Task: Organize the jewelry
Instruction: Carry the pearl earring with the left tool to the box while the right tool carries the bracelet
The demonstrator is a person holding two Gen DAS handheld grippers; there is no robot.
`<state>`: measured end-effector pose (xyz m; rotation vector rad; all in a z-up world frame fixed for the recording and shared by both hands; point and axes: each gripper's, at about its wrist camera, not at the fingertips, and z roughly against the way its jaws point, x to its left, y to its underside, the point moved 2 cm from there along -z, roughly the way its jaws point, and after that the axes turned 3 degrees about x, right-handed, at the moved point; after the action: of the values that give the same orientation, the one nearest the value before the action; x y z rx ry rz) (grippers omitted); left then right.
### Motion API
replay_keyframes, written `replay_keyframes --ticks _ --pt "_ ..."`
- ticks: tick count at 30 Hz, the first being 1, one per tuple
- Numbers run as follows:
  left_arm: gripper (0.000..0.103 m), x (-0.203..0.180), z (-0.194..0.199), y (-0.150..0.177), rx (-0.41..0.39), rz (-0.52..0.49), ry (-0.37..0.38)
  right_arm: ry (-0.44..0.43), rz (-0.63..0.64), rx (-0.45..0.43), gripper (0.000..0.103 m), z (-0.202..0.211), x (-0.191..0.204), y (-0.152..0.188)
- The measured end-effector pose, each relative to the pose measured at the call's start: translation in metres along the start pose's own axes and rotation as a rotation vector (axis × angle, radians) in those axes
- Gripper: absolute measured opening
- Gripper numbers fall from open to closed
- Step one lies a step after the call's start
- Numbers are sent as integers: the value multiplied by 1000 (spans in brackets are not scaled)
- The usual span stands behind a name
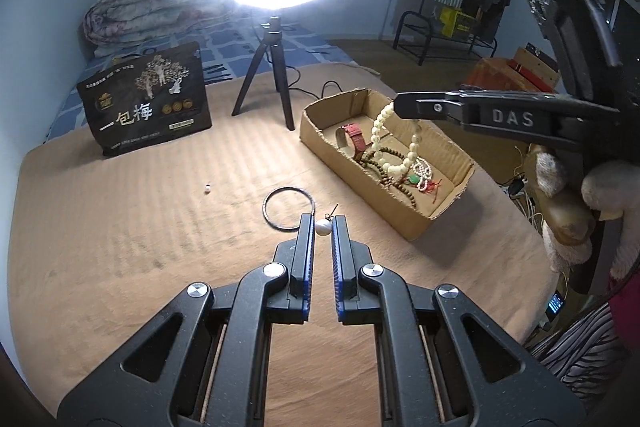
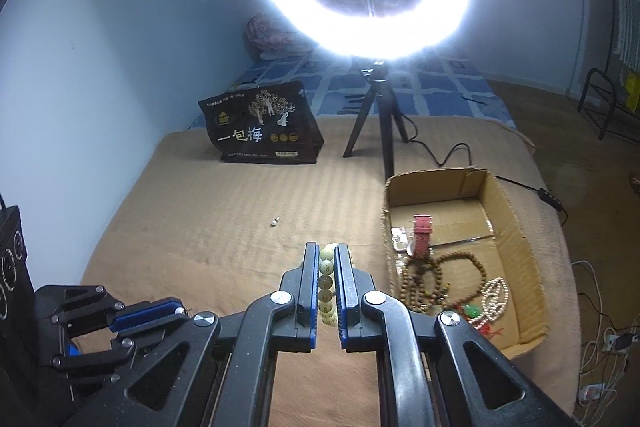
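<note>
My left gripper (image 1: 322,223) is shut on a white pearl earring (image 1: 323,226) just above the tan blanket; its side also shows in the right wrist view (image 2: 182,311). A thin black ring (image 1: 289,207) lies just beyond it. My right gripper (image 2: 329,251) is shut on a cream bead bracelet (image 2: 327,285); in the left wrist view the right gripper (image 1: 400,105) holds the cream bracelet (image 1: 378,135) hanging over the cardboard box (image 1: 320,135). The box (image 2: 516,227) holds a red watch (image 2: 422,235), brown bead strings (image 2: 424,279), a white bead string (image 2: 496,297) and a green pendant (image 2: 473,310).
A small white earring (image 1: 207,188) lies loose on the blanket, also in the right wrist view (image 2: 274,222). A black snack bag (image 1: 148,99) stands at the back left. A ring light on a tripod (image 1: 269,75) stands behind the box, its cable (image 2: 448,151) trailing right.
</note>
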<state>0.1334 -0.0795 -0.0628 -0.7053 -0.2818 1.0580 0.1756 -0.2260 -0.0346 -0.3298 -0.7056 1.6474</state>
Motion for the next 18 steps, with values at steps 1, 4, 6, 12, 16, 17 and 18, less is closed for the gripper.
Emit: replay_keyframes --ticks 1,4,6,12,16,17,18 --pt "7 -2 -1 -2 0 -1 2 2 0 -2 5 2 -1 1" --pt "7 -8 -4 -8 -6 -5 9 9 -5 -8 5 8 -10 6" --pt "7 -14 -6 -15 -14 -9 15 15 -12 -13 5 12 -17 9" --pt "7 -33 -21 -36 -26 -21 44 42 -51 -20 5 22 -47 17" --pt "7 -47 -37 -47 -23 -35 62 64 -76 -20 5 25 -67 21" --pt "7 -51 -41 -49 -20 -38 64 72 -81 -18 5 25 -72 22" --pt "7 -54 -46 -51 -18 -38 67 81 -86 -16 5 24 -78 24"
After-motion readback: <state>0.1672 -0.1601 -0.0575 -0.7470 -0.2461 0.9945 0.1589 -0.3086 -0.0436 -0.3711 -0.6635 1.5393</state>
